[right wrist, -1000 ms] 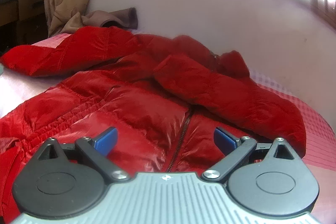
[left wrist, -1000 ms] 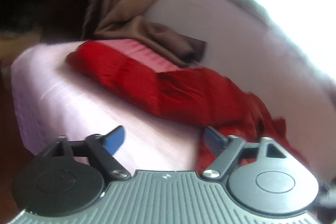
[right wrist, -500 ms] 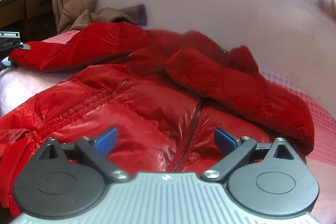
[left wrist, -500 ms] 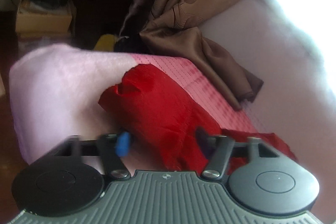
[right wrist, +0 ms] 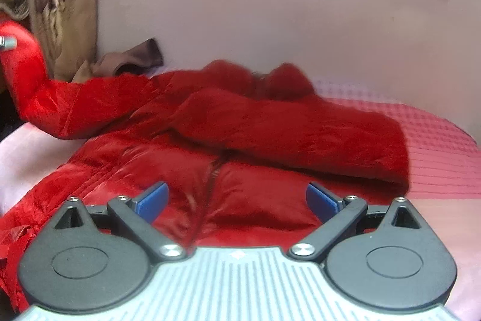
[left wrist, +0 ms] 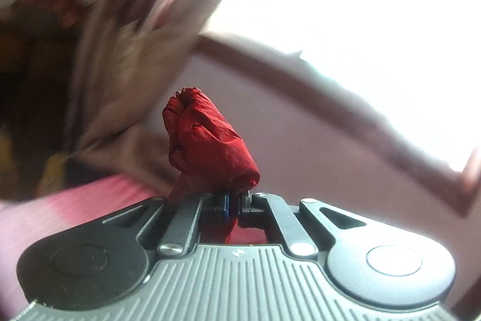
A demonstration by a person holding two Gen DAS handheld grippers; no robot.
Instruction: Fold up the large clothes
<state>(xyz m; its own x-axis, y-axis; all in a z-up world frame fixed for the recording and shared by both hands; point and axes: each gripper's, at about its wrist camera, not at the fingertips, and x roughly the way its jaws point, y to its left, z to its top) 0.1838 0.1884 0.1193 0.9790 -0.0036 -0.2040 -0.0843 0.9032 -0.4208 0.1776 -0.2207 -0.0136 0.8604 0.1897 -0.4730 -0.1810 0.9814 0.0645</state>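
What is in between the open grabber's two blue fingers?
In the right wrist view, the right gripper is open, and the red jacket lies between its fingers, its zipper running up the middle of the gap.

Daylight, strong backlight. Left wrist view: window [left wrist: 345, 20] at 1–2 o'clock blown to pure white, no detail; curtain [left wrist: 129, 56] at 10 o'clock heavily motion-smeared, bkgd soft; only red sleeve [left wrist: 207, 146] at centre is sharp. Right wrist view: glare strip along 12 o'clock, wall washed out, red jacket [right wrist: 240, 146] slightly blurred, sheen on fabric. Fisheye bending at edges, dark corners in both.
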